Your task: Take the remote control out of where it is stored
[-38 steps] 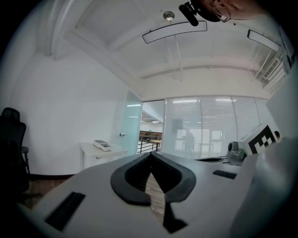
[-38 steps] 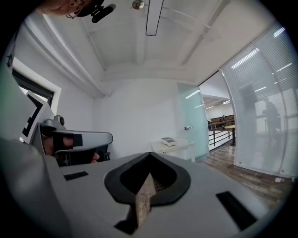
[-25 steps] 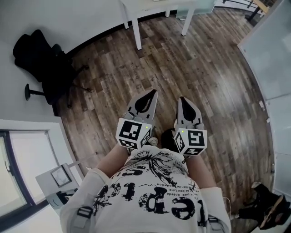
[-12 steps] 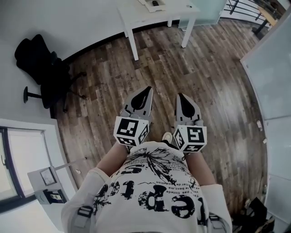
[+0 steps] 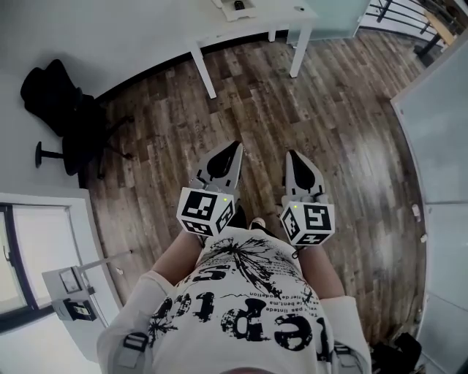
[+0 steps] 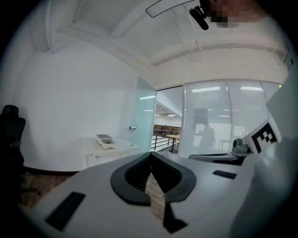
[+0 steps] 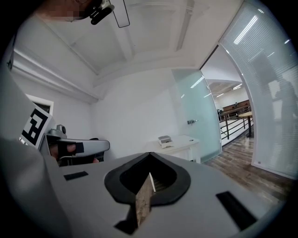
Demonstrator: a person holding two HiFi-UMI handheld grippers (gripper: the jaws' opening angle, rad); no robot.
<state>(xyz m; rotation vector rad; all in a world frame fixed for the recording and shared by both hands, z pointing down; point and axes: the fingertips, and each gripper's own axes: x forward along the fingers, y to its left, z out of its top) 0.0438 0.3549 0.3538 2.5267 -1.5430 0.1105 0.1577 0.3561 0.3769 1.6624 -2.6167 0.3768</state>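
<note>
A white table (image 5: 256, 22) stands by the far wall, also in the left gripper view (image 6: 109, 149) and the right gripper view (image 7: 181, 145). On it lies a shallow white tray (image 5: 235, 6) (image 6: 105, 140) (image 7: 164, 140) with something dark inside; I cannot make out a remote control. My left gripper (image 5: 235, 144) (image 6: 150, 154) and right gripper (image 5: 292, 155) (image 7: 149, 155) are held side by side in front of the person's body, high over the wooden floor and well short of the table. On both, the jaws meet at the tip with nothing between them.
A black office chair (image 5: 62, 109) stands at the left by the wall. A frosted glass partition (image 5: 439, 109) runs down the right, with a glass door (image 7: 195, 116) beside the table and a railing (image 5: 395, 11) beyond. A small white stand (image 5: 73, 292) is at lower left.
The view has advanced over the floor: the white table and its tray have come further into the top of the head view. Both grippers keep their place before the body, still shut.
</note>
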